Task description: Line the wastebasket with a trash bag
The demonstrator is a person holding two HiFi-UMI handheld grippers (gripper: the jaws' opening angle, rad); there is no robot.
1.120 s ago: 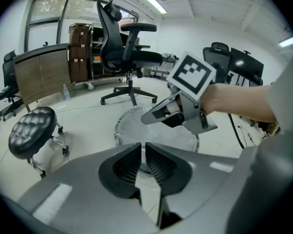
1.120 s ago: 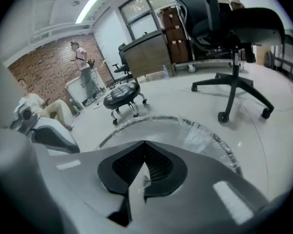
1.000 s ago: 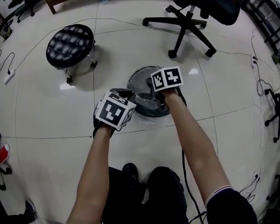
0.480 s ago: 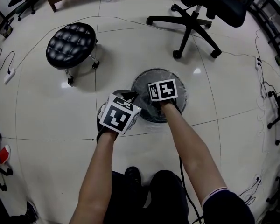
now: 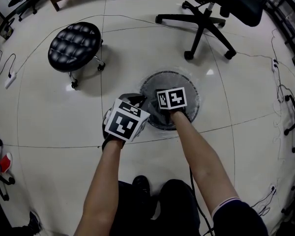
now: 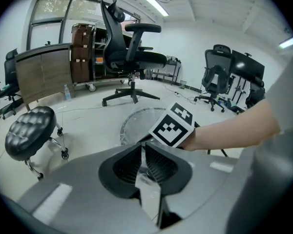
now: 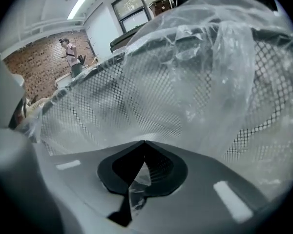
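Note:
A round black mesh wastebasket [image 5: 188, 84] stands on the white tiled floor, and a clear trash bag [image 7: 210, 72] is draped inside against its mesh wall [image 7: 107, 106]. My right gripper [image 5: 169, 103] reaches down into the basket near its front rim, and in the right gripper view it [image 7: 144, 143] is shut on a fold of the bag film. My left gripper [image 5: 136, 102] hovers just left of the basket's rim. In the left gripper view its jaws [image 6: 142, 146] pinch a thin strip of the bag, with the basket [image 6: 132, 125] just ahead.
A black tufted stool on casters [image 5: 73, 45] sits to the far left. A black office chair [image 5: 211, 9] is behind the basket. Cables [image 5: 275, 82] run along the floor at right, and a power strip [image 5: 10, 80] lies at left. My feet [image 5: 142, 186] are near the bottom.
My right gripper has sunk lower into the basket with the bag film still pinched. The left gripper has stayed beside the rim.

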